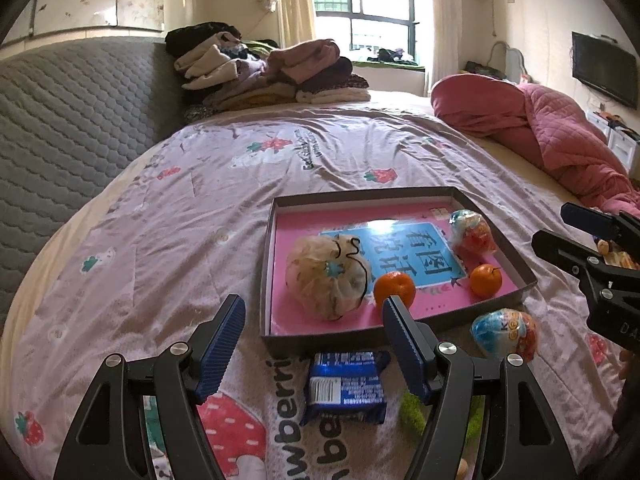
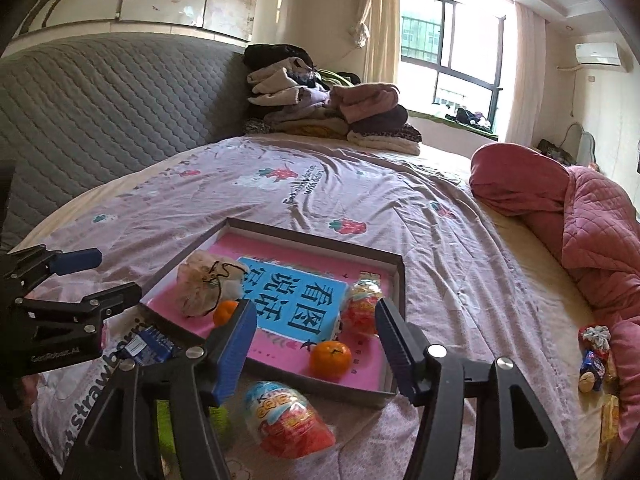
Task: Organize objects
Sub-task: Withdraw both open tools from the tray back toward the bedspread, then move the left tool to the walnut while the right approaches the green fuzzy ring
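The bed (image 1: 200,200) takes up most of the room, spread with a pale strawberry-print cover, a stack of folded clothes (image 1: 272,72) at its far end and a rumpled pink quilt (image 1: 560,132) along one side. Near the person sits a shallow box tray (image 1: 266,264) lined with a pink and blue printed sheet. Inside it lie a drawstring pouch (image 1: 326,276), two mandarins (image 1: 394,288) (image 1: 485,279) and one wrapped egg-shaped sweet (image 1: 472,232) in the far corner.

Outside the tray, on the bed just before its near wall, are a second wrapped egg sweet (image 2: 288,416), a blue snack packet (image 1: 344,388) and something bright green (image 1: 412,408) that the near gripper arms mostly hide. A few small items lie well apart by the quilt (image 2: 596,356); I cannot make them out.

The left gripper (image 1: 314,344) hangs above the blue packet, jaws apart with nothing between them. The right gripper (image 2: 316,344) hovers over the tray's near edge, jaws likewise apart and empty, with the loose egg sweet just beneath.

To my eye the sorting is roughly half done, and both hands are between picks. Next, I would guess, each gripper drops onto its nearest loose piece; the packet lies flat, so the jaws must come low and straddle its short sides.
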`<state>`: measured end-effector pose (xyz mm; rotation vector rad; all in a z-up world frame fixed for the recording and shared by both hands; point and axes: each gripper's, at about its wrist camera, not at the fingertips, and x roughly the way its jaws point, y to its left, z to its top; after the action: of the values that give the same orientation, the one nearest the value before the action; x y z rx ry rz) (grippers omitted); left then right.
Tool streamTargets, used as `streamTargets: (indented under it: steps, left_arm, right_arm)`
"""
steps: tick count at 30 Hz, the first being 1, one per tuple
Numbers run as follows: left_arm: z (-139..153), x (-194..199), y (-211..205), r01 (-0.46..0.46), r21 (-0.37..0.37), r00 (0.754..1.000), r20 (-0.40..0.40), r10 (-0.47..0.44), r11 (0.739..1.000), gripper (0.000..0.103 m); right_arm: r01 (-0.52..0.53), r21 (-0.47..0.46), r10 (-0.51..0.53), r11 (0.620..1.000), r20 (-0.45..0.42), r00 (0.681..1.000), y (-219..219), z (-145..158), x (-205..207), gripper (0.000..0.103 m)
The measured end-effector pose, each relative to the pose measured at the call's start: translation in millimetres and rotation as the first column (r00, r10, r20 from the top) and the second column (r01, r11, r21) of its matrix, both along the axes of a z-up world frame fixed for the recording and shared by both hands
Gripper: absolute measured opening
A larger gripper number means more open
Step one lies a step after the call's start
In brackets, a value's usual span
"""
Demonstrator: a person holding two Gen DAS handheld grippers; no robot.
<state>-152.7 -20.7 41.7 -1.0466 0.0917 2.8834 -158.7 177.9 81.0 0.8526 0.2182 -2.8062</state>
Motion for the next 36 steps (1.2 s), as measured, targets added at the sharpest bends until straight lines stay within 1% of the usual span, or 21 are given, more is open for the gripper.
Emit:
streamTargets:
  steps: [14, 25, 30, 36]
  left_arm:
    - [-11.4, 10.3, 0.2, 0.001, -0.01, 1.0, 0.029, -0.001, 1.0, 0.072]
    - [-19.5, 22.6, 0.1, 0.004, 0.012, 0.999, 0.054, -0.005, 1.0, 0.072]
    - [-23.1, 31.9, -0.6, 0.017, 0.02, 0.998, 0.068, -0.019, 1.0, 0.072]
    - [-25.7, 45.1, 5.9, 0.054, 0.013, 0.996, 0.069, -0.055, 0.998, 0.073]
  right_arm:
    - [-0.028, -0.009, 0.028, 1.0, 0.033, 0.999, -2.4, -15.1, 16.2, 0.062]
    - [-0.039, -0.003, 0.039, 0.999, 0.052, 0.998, 2.1, -23.5, 25.4, 0.062]
    - [-0.039, -0.01, 0.04, 0.999, 0.062, 0.997, 6.6, -25.6, 27.7, 0.062]
    - [-0.052, -0.017, 0.053, 0.999, 0.064, 0.997, 6.6, -25.9, 33.9, 0.062]
